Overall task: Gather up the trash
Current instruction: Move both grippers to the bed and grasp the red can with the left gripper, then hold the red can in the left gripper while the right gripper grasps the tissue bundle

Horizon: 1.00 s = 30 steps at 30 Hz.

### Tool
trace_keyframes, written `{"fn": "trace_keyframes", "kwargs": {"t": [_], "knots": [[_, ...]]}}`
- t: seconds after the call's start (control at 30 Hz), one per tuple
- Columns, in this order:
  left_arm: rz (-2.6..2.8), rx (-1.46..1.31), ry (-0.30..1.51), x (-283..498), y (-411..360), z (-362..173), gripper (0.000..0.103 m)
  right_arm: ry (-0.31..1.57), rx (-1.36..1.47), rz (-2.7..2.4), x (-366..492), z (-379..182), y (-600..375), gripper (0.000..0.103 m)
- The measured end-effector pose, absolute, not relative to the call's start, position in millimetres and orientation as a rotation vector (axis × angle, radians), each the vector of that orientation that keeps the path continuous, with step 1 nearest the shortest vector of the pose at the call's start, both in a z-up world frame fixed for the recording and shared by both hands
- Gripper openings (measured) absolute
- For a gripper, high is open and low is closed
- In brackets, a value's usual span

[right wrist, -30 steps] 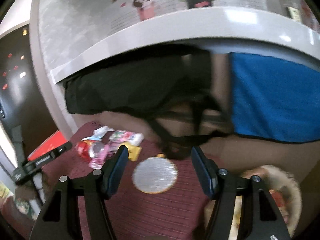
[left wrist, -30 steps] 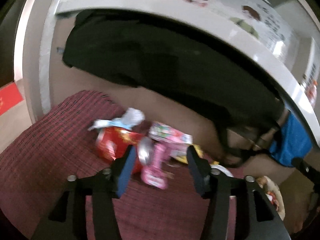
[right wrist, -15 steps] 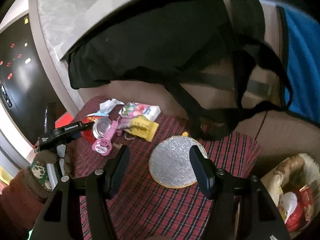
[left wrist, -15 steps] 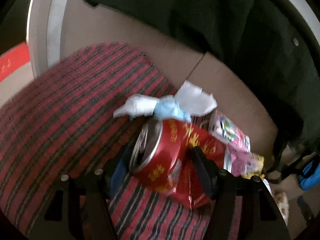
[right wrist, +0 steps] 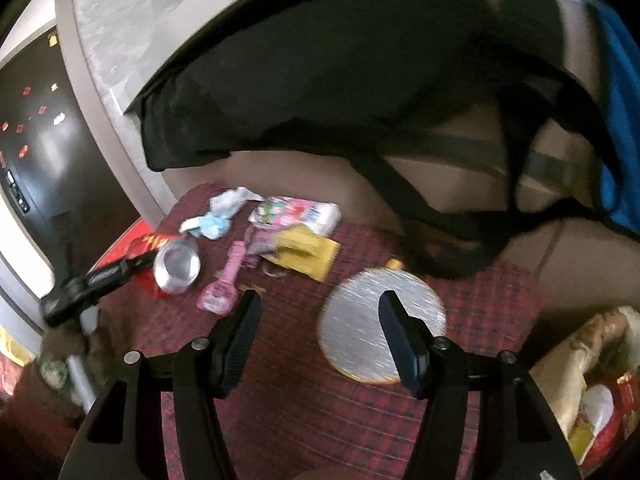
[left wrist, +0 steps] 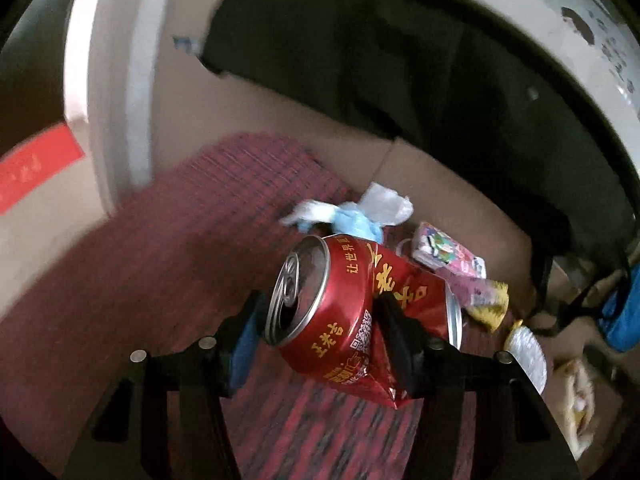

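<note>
Behind the red can point(left wrist: 332, 312), clamped in the closing left gripper point(left wrist: 320, 328), wrappers blur; right gripper point(right wrist: 320, 328) gapes.

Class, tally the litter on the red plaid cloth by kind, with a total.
Red drink can: 1
Crumpled white-and-blue tissue: 1
Packets: 4 (red packet, pink-and-white packet, pale pink packet, yellow packet)
Pink plastic toy: 1
Round silver board: 1
Total: 8

Item count on the bench point(right wrist: 500, 292): one red can point(left wrist: 332, 312), one crumpled tissue point(right wrist: 224, 216), one pink toy point(right wrist: 224, 284), one yellow packet point(right wrist: 304, 252), one colourful wrapper point(right wrist: 296, 212), one silver disc point(right wrist: 360, 328).
</note>
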<state>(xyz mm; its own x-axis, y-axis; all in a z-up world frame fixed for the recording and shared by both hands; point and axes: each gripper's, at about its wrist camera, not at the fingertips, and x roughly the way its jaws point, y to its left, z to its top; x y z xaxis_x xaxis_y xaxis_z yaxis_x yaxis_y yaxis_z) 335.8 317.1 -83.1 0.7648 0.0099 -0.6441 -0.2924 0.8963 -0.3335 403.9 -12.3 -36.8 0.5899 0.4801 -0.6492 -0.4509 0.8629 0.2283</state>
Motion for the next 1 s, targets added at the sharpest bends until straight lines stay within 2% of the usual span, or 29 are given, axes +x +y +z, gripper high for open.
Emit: {"fn": "trace_keyframes", "kwargs": {"t": [0.2,0.4,0.5,0.73,0.9,0.93,1.0], "knots": [[0.236,-0.381,0.627,274,344,-69,0.057,0.732,-0.049,0.608,420,-31,88,0.057],[0.256,-0.436,0.605,232,379,-74,0.057,0.755,-0.175,0.646,454,-62,196,0.054],[0.271,-0.454,0.595,223,392,-77,0.057,0.819,-0.117,0.638,482,-81,221,0.048],[0.280,-0.499,0.600,220,409,-88,0.057,0.958,0.075,0.546,545,-110,240,0.050],[0.285,-0.520,0.610,229,411,-94,0.057,1.052,0.030,0.605,559,-121,257,0.049],[0.284,-0.519,0.609,230,410,-93,0.057,1.040,0.002,0.609,556,-120,259,0.048],[0.278,-0.519,0.608,232,408,-92,0.057,1.007,-0.047,0.626,547,-116,261,0.039]]}}
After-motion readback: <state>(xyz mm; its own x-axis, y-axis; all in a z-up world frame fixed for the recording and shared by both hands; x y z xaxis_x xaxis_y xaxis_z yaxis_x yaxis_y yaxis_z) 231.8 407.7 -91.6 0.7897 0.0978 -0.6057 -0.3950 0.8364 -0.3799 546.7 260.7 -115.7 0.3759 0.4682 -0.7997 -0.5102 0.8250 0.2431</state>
